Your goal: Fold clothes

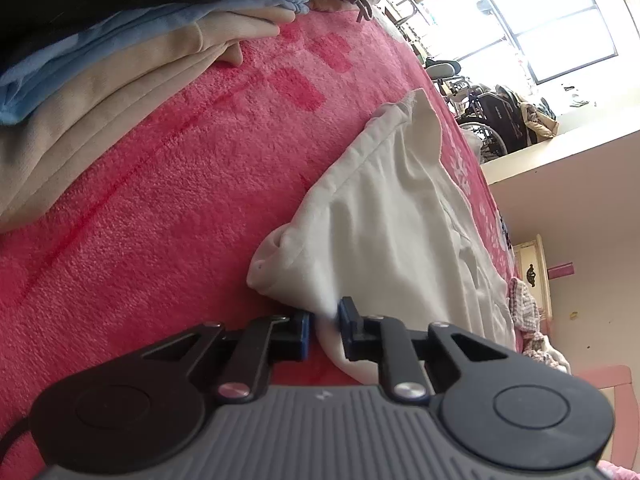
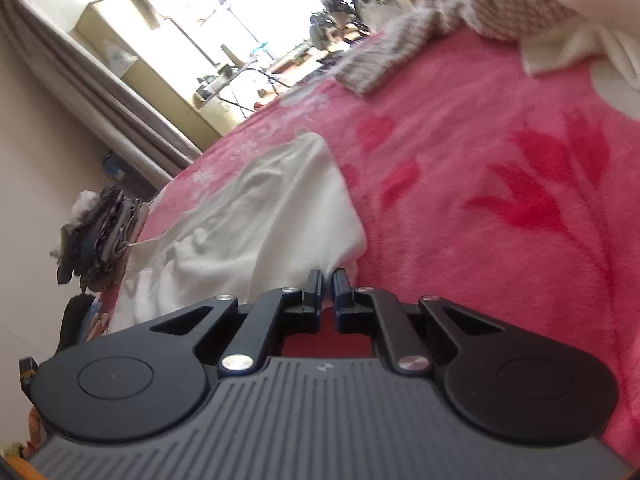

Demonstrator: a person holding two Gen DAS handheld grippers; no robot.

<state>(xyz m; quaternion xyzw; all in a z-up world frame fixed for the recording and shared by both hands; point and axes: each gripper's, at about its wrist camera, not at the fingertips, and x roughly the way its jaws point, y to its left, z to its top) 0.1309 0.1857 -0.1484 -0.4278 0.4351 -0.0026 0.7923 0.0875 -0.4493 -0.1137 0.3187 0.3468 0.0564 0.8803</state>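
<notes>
Holding a white garment (image 1: 384, 216) at two near corners, spread on the pink blanket (image 1: 168, 208). My left gripper (image 1: 324, 320) has its fingers pinched on a bunched fold of the hem; my right gripper (image 2: 325, 280) has its fingers nearly pressed together on a thin edge of the same cloth (image 2: 256, 216). Fabric reads light, limp and soft; I judge it will sag and crease between holds, and a thin bite may slip. Corners are the sensible purchase. A folded stack (image 1: 100, 80) lies well apart on the left; a knitted piece (image 2: 460, 20) lies beyond on the right.
</notes>
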